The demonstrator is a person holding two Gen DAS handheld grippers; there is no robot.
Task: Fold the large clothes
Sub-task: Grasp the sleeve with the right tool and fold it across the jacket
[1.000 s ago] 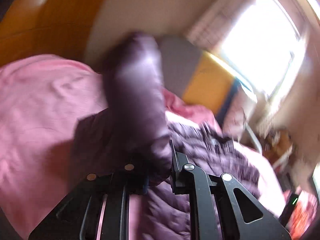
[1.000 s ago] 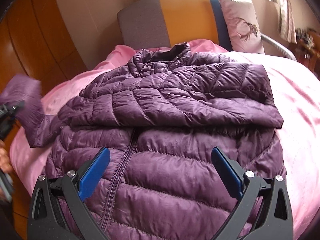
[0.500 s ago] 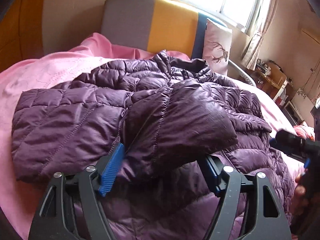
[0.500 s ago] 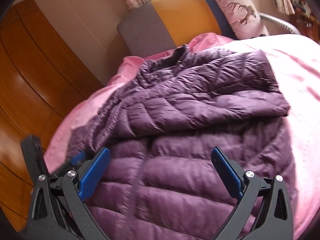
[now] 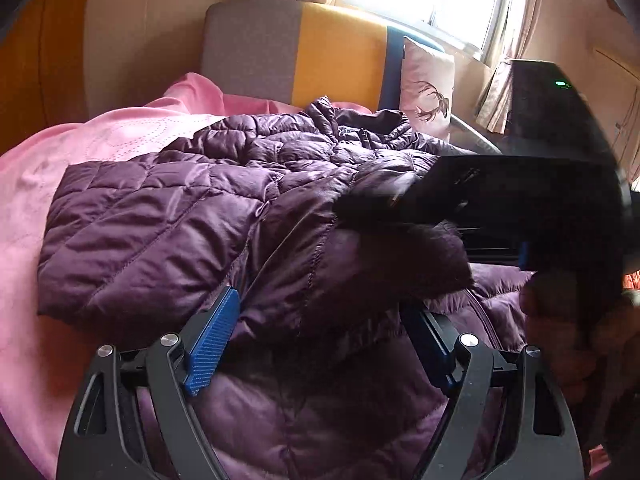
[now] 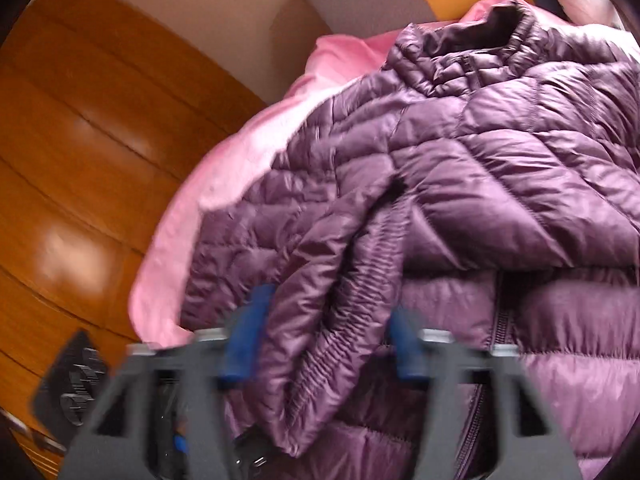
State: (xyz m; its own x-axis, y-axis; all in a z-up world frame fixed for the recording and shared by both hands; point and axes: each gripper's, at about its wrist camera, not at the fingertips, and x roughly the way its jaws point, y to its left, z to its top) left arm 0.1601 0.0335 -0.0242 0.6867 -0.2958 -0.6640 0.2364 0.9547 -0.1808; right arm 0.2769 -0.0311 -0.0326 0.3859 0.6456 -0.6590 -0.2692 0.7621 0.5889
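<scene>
A purple quilted down jacket (image 5: 168,220) is lying front-up on a pink bedspread (image 5: 36,184), its collar (image 6: 492,24) pointing toward the padded headboard (image 5: 296,52) at twelve o'clock, and the sleeve-folding step is being worked: one sleeve (image 6: 340,280) is lying across the chest, cuff end toward six o'clock in the right wrist view. The left gripper (image 5: 316,348) is standing wide, its jaws having just been opening, and its blue ribbed pads (image 5: 210,348) are flanking the sleeve end without pressing it, so it is judged to be letting go. The right gripper (image 6: 320,344) is narrowing, its jaws having just been closing, with the elastic-gathered cuff between them (the frame is motion-blurred, so whether the pads are already pinching cannot be told). From the left wrist view the right gripper's black body is crossing in from three o'clock, a hand (image 5: 568,332) behind it. The next move probably calls for a firm pinch on the cuff and a smooth drag to lay the sleeve flat, since the shell is looking glossy and slippery, the stitched baffles puffy and springy, and trapped air is likely pushing folds back open. The bedspread is looking soft and matte.
</scene>
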